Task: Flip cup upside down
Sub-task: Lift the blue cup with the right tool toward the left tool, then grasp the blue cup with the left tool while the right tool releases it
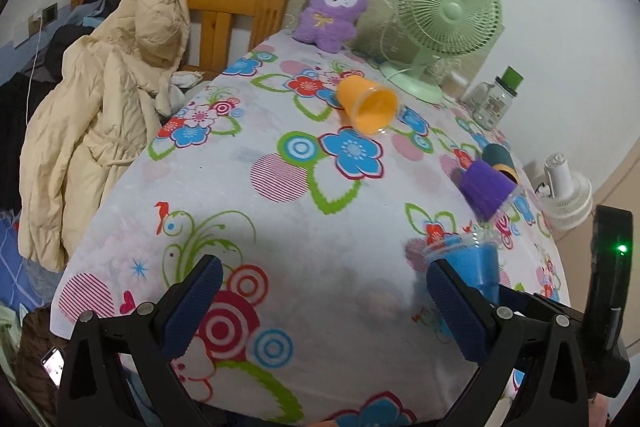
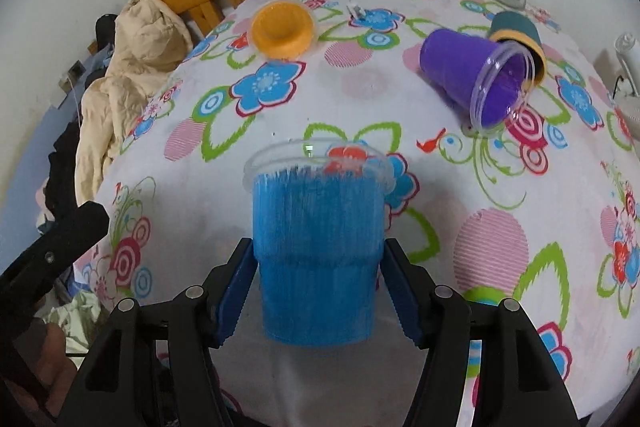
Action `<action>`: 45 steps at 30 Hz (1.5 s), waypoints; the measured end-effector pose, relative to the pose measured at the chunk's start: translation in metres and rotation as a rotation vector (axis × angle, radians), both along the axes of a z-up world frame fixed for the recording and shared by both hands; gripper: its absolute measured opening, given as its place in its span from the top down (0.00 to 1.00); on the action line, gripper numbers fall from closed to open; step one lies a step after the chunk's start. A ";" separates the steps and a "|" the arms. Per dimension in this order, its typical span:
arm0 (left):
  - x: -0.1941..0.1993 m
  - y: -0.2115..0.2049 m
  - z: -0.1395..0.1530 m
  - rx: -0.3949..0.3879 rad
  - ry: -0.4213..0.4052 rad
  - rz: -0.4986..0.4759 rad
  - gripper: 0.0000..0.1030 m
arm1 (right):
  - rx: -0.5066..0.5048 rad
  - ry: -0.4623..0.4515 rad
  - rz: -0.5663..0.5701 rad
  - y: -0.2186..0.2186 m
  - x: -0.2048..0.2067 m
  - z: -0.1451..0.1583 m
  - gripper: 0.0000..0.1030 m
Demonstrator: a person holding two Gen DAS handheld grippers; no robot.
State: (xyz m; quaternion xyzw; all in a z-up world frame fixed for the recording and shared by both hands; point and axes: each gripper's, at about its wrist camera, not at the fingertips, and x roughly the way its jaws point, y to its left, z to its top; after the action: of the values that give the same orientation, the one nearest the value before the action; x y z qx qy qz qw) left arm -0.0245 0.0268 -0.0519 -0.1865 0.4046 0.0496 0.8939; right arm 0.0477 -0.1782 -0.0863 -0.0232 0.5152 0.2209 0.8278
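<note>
Black-framed left gripper (image 1: 320,301) and right gripper (image 2: 318,291), ridged blue pads, silver screws, seemingly plastic.

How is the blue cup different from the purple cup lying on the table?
The blue cup is held between the fingers of the right gripper, while the purple cup lies free on the flowered tablecloth. The blue cup's clear rim points away from the camera; the purple cup lies on its side, its mouth turned toward the camera. The purple cup rests against a dark teal cup; the blue cup touches no other cup. Both are ribbed with clear rims.
</note>
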 end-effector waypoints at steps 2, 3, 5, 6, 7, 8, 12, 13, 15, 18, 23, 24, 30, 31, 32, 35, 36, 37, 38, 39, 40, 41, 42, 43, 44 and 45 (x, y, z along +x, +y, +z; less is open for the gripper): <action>-0.002 -0.005 0.003 0.010 -0.004 -0.007 0.00 | 0.018 -0.002 0.003 -0.005 -0.002 0.002 0.29; -0.003 -0.007 0.005 0.015 -0.006 -0.009 0.00 | 0.022 -0.007 0.004 -0.006 -0.003 0.005 0.22; -0.005 -0.011 0.008 0.022 -0.011 -0.012 0.00 | 0.026 -0.024 0.002 -0.010 -0.005 0.011 0.15; -0.005 -0.012 0.010 0.025 -0.013 -0.013 0.00 | 0.028 -0.029 -0.001 -0.011 -0.006 0.013 0.14; -0.006 -0.014 0.012 0.030 -0.016 -0.014 0.00 | 0.031 -0.034 -0.002 -0.013 -0.007 0.015 0.14; -0.006 -0.016 0.013 0.033 -0.018 -0.016 0.00 | 0.036 -0.036 0.000 -0.015 -0.007 0.018 0.14; -0.004 -0.026 0.020 0.046 -0.028 -0.031 0.00 | 0.050 -0.053 -0.001 -0.029 -0.011 0.027 0.13; -0.004 -0.031 0.022 0.050 -0.032 -0.038 0.00 | 0.054 -0.060 -0.003 -0.035 -0.012 0.030 0.13; -0.001 -0.039 0.025 0.055 -0.036 -0.052 0.00 | 0.064 -0.069 -0.011 -0.045 -0.014 0.034 0.13; 0.005 -0.058 0.029 0.064 -0.040 -0.096 0.00 | 0.086 -0.083 -0.034 -0.068 -0.018 0.042 0.12; 0.017 -0.091 0.024 0.068 -0.023 -0.168 0.00 | 0.121 -0.109 -0.107 -0.111 -0.020 0.051 0.10; 0.019 -0.096 0.022 0.071 -0.022 -0.177 0.00 | 0.124 -0.112 -0.124 -0.119 -0.020 0.051 0.10; 0.034 -0.126 0.000 0.103 -0.008 -0.233 0.00 | 0.144 -0.089 -0.222 -0.163 -0.016 0.041 0.10; 0.036 -0.129 -0.006 0.107 0.000 -0.237 0.00 | 0.146 -0.085 -0.232 -0.168 -0.016 0.040 0.10; 0.038 -0.131 -0.011 0.106 0.007 -0.239 0.00 | 0.148 -0.082 -0.240 -0.172 -0.016 0.038 0.10; 0.043 -0.133 -0.029 0.101 0.052 -0.237 0.03 | 0.156 -0.082 -0.251 -0.179 -0.016 0.036 0.10; 0.045 -0.134 -0.033 0.103 0.063 -0.237 0.06 | 0.159 -0.082 -0.255 -0.181 -0.015 0.036 0.10; 0.046 -0.135 -0.036 0.107 0.074 -0.234 0.08 | 0.160 -0.081 -0.256 -0.181 -0.014 0.035 0.10; 0.047 -0.136 -0.039 0.110 0.086 -0.232 0.14 | 0.164 -0.079 -0.256 -0.182 -0.013 0.034 0.10; 0.047 -0.136 -0.040 0.109 0.091 -0.233 0.19 | 0.165 -0.078 -0.257 -0.183 -0.014 0.034 0.10; 0.047 -0.137 -0.041 0.106 0.094 -0.239 0.20 | 0.167 -0.076 -0.255 -0.182 -0.014 0.033 0.10; 0.047 -0.138 -0.041 0.108 0.096 -0.243 0.21 | 0.167 -0.075 -0.253 -0.182 -0.013 0.032 0.10; 0.046 -0.139 -0.041 0.114 0.096 -0.246 0.23 | 0.168 -0.073 -0.251 -0.181 -0.013 0.031 0.10; 0.046 -0.140 -0.042 0.123 0.097 -0.253 0.26 | 0.169 -0.069 -0.249 -0.181 -0.012 0.030 0.10; 0.046 -0.141 -0.043 0.128 0.102 -0.259 0.32 | 0.171 -0.067 -0.248 -0.180 -0.011 0.030 0.10; 0.047 -0.142 -0.044 0.130 0.108 -0.266 0.35 | 0.173 -0.065 -0.247 -0.180 -0.010 0.029 0.10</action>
State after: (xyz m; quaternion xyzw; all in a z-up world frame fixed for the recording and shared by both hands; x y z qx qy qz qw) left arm 0.0226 -0.1148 -0.0960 -0.0702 0.4694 -0.0333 0.8796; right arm 0.0373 -0.3580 -0.0574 0.1045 0.4660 0.1600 0.8639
